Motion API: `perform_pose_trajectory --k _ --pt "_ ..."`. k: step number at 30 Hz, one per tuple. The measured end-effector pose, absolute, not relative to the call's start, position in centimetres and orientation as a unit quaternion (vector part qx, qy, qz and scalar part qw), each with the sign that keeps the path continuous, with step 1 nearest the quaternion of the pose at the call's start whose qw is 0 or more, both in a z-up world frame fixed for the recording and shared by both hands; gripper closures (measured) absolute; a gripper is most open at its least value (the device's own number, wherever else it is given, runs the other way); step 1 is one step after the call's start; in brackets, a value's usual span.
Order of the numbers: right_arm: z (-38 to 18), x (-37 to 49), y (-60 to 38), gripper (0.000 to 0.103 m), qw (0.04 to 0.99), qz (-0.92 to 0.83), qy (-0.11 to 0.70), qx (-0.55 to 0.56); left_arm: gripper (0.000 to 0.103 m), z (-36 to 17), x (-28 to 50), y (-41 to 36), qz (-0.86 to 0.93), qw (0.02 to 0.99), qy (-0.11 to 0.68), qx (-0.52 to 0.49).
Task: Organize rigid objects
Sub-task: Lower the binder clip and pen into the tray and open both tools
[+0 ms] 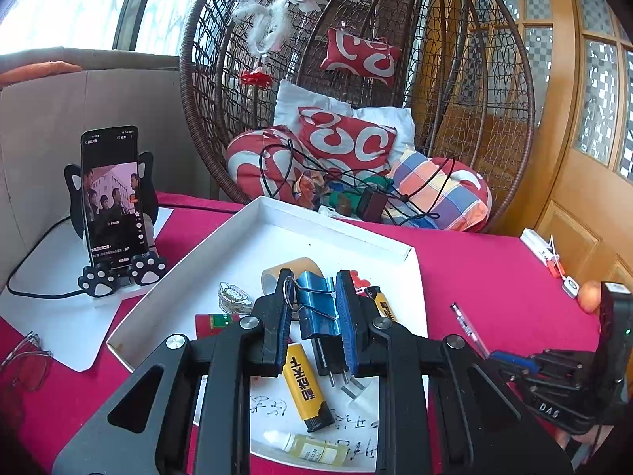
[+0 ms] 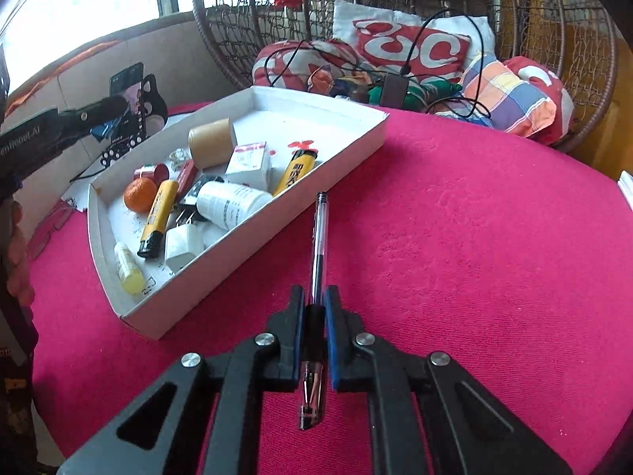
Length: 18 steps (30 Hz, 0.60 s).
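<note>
Left gripper [image 1: 314, 304] clamps a blue binder clip [image 1: 316, 308] above the white tray [image 1: 277, 213]; right gripper [image 2: 314, 304] pinches a pen [image 2: 318, 237] lying on the red cloth [image 2: 474, 257], tray forward-left; only the right view shows the tray's orange [image 2: 140, 194].

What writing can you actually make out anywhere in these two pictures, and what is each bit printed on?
"DAS": on the right gripper body, seen from the left wrist.
"...Rebel.AI", start cut off: on the left gripper body, seen from the right wrist.
Bold black Chinese characters on both yellow lighters: I cannot read them reliably.
Handwritten ink on the white tray floor: illegible.
Phone screen, white bottle, white box, dropper bottle: too small.
</note>
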State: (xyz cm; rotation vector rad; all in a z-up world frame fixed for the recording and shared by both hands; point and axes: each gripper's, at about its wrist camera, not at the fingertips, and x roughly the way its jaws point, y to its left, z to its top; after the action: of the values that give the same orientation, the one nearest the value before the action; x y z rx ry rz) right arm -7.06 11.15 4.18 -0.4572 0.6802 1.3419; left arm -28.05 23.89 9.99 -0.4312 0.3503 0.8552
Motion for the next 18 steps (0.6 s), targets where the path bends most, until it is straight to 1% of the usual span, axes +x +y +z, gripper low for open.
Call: perform_pose_trajectory --k 4,7,10,15,16,18 --pt "8.4 -6.5 10.4 0.095 0.717 0.618 0.282 -0.158 0.082 10.2 -28.1 23.9 0.420 0.870 0.167 -0.198" --pt "10.5 -7.0 11.5 0.095 0.702 0.640 0.282 -0.135 0.082 9.9 -27.9 24.6 0.425 0.865 0.175 -0.199" --pt "11.1 -8.3 13.7 0.095 0.677 0.661 0.297 -0.126 0.082 9.5 -27.4 25.3 0.432 0.860 0.187 -0.198" --pt "9.8 -10.9 18.0 0.095 0.647 0.680 0.323 -0.125 0.082 8.5 -26.5 26.5 0.446 0.847 0.208 -0.200" --pt "9.3 -11.3 18.8 0.095 0.643 0.680 0.330 -0.120 0.079 8.3 -26.5 26.7 0.449 0.844 0.212 -0.203" --pt "8.5 -11.9 20.0 0.094 0.636 0.683 0.340 -0.117 0.058 7.9 -26.6 27.1 0.456 0.837 0.218 -0.211"
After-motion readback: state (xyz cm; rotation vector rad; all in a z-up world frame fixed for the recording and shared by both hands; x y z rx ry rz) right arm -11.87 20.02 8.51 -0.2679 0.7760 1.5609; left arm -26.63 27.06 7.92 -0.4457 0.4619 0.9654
